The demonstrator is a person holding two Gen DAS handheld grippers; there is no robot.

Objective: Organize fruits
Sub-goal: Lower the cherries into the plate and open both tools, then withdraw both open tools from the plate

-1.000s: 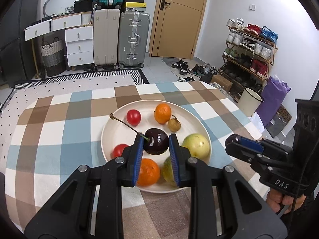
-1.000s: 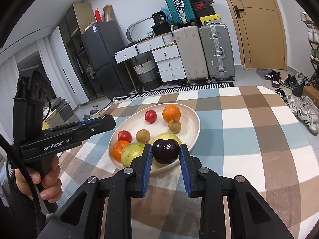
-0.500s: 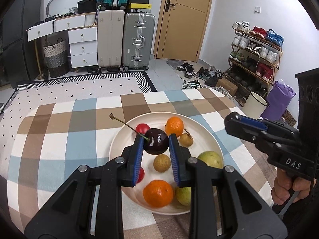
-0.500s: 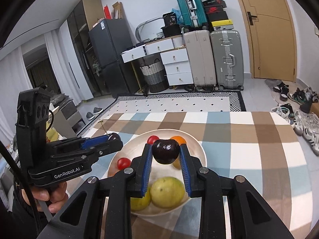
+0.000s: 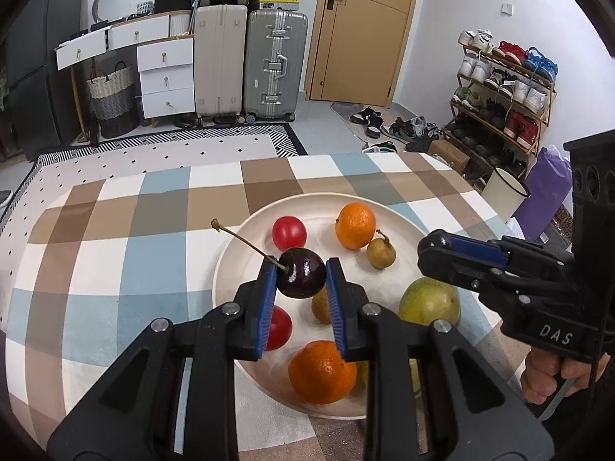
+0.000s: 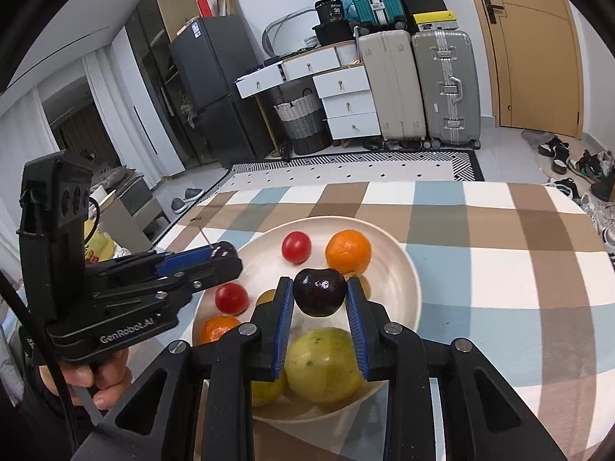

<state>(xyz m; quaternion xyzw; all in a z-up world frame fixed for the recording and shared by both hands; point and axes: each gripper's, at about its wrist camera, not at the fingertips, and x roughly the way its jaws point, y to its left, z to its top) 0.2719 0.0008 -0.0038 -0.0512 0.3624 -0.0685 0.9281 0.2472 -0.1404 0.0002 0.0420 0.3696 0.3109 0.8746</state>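
Note:
A cream plate (image 5: pixel 230 265) (image 6: pixel 403 269) on the checked tablecloth holds fruit: two oranges (image 5: pixel 355 224) (image 5: pixel 322 372), two red tomatoes (image 5: pixel 289 232), a brown longan (image 5: pixel 380 254) and a yellow-green guava (image 5: pixel 428 301) (image 6: pixel 323 363). My left gripper (image 5: pixel 301 274) is shut on a dark cherry (image 5: pixel 301 272) with a long stem, held above the plate's left part. My right gripper (image 6: pixel 319 294) is shut on a second dark cherry (image 6: pixel 318 292), above the plate's near right side. Each gripper shows in the other's view (image 5: pixel 457 255) (image 6: pixel 219 257).
The checked tablecloth (image 5: pixel 115 238) covers the table, its far edge beyond the plate. Suitcases (image 5: pixel 275 63), white drawers (image 5: pixel 165 77), a door and a shoe rack (image 5: pixel 503 88) stand behind. A white bin (image 5: pixel 503 196) stands at the table's right side.
Both grippers have risen and pulled back over the plate, each still holding its cherry. The plate now sits lower and nearer in both views.

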